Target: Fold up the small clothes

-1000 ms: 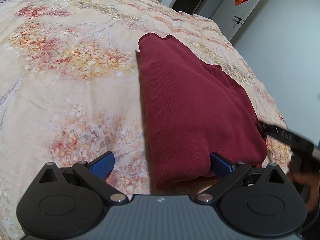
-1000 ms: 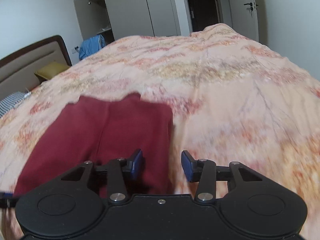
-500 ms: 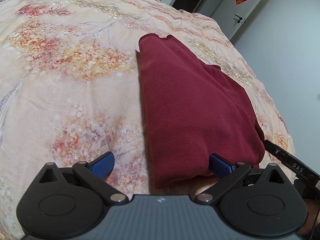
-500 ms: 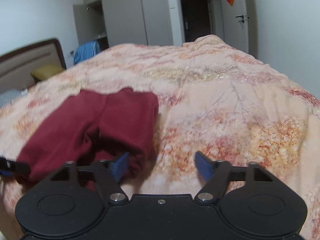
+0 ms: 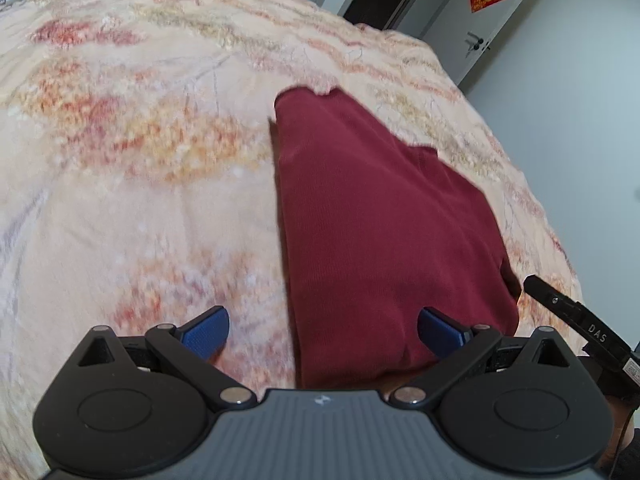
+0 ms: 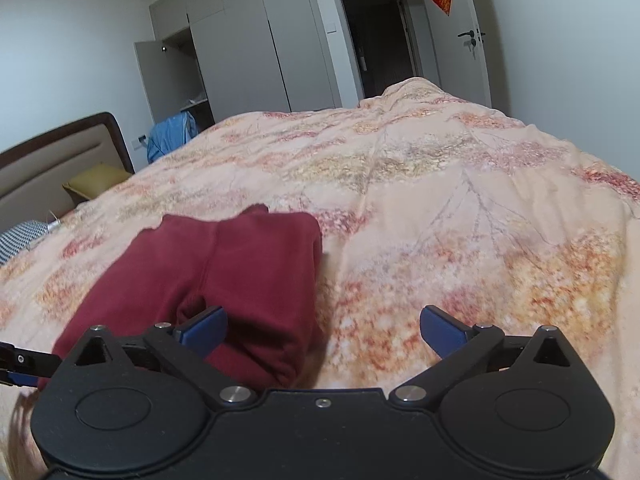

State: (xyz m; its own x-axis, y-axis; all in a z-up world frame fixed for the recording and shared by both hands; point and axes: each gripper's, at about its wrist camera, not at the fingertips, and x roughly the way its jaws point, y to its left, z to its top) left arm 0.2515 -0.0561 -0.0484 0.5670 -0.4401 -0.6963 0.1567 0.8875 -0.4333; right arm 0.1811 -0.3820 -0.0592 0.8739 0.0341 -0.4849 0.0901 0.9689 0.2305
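We have the dark red garment (image 5: 384,220) folded on the bed (image 5: 140,160). Right tongs (image 6: 322,330) opening, nothing pinched, cloth corner between the pads; left tongs (image 5: 322,330) wide over its near edge. Release step; next likely needs regrasping the edge or smoothing.

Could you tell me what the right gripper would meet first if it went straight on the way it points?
Probably the floral bedspread; the right gripper, opening with nothing between its pads, points just past the dark red garment.
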